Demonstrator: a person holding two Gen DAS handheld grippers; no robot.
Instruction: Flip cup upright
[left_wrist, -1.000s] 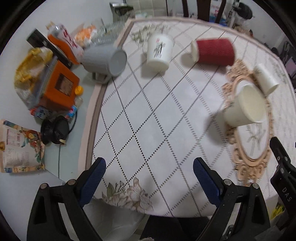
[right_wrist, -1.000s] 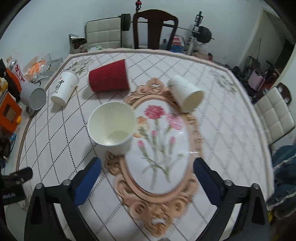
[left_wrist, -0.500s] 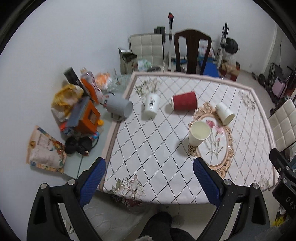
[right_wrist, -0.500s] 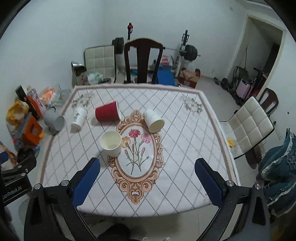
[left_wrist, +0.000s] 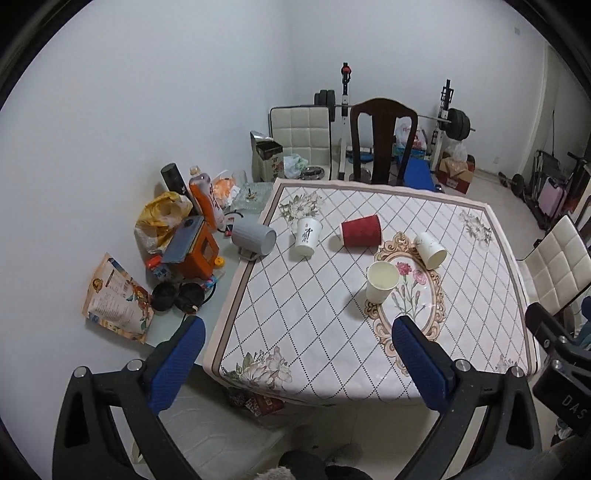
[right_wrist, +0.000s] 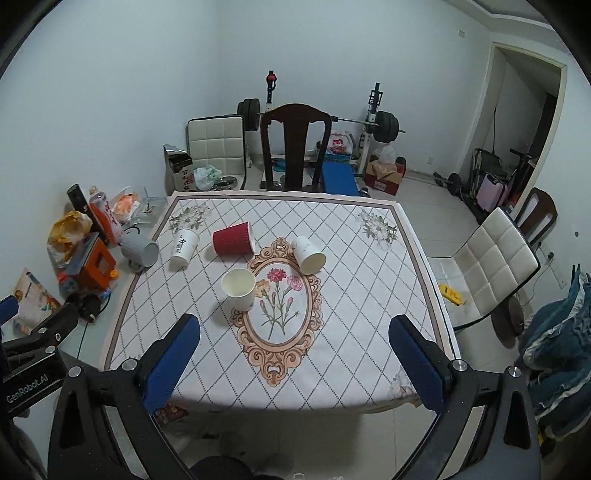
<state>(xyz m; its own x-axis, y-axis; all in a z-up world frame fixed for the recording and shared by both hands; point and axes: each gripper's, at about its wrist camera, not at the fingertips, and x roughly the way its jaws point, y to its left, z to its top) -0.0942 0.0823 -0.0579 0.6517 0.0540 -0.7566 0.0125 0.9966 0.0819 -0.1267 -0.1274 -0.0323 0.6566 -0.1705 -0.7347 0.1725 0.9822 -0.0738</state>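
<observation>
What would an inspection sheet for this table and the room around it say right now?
Surface: table under a diamond-patterned floral cloth.
Job's things: plain cup upright; red cup, white cup and printed cup on their sides.
Clutter: grey mug tipped over, orange box, bottle, snack bags beside the cloth.
Grippers: left gripper and right gripper open, empty, clear of the table.
Cables: black cord coiled by the orange box.
Surroundings: wooden chair, barbell rack, white padded chairs.
</observation>
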